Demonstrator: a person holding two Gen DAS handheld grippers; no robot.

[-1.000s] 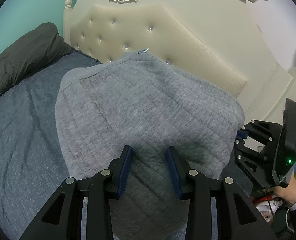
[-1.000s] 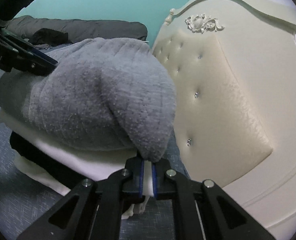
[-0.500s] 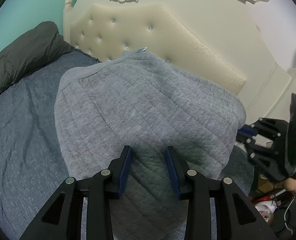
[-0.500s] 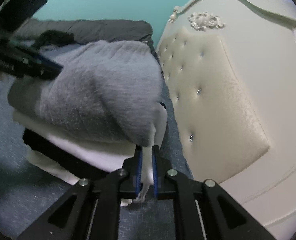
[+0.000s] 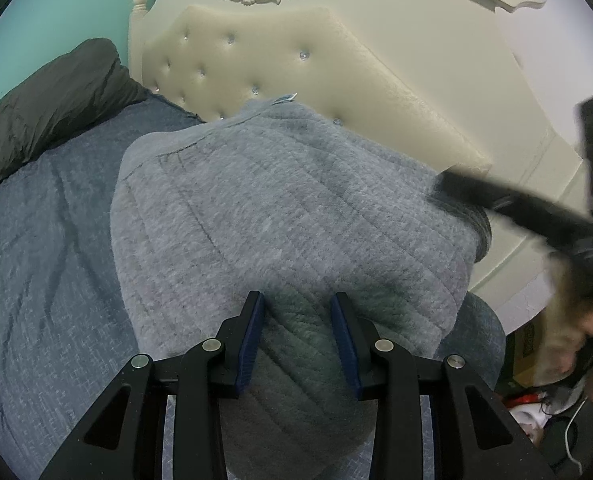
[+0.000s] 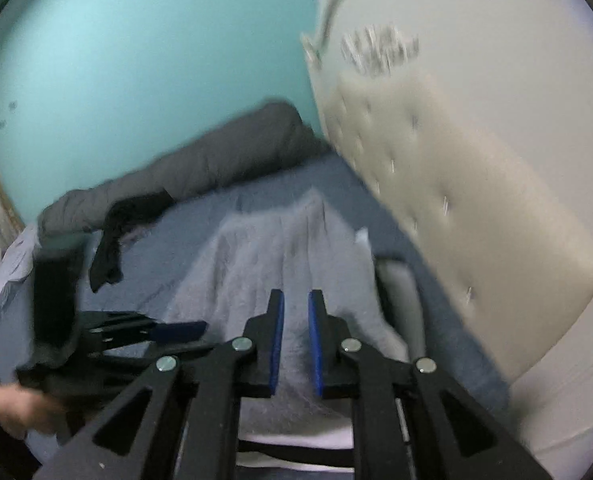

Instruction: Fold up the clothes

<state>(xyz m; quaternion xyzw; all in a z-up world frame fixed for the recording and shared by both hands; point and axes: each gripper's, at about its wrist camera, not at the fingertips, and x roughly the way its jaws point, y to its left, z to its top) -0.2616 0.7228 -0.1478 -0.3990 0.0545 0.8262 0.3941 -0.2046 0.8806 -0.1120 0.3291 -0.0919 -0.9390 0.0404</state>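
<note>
Released since the earlier frame, the grey fleece garment point(image 5: 288, 216) now lies free of the right gripper point(image 6: 295, 312), whose fingers stand parted and empty above it. Folded, quilted in texture, it rests atop white clothing point(image 6: 400, 284) on the blue bedspread point(image 5: 36, 264) beside the headboard point(image 5: 288, 76). Left gripper point(image 5: 297, 312) fingers spread wide over its near edge.

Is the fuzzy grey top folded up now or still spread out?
Folded: the grey top lies as a compact pad on the stack, neither gripper holding it.
</note>
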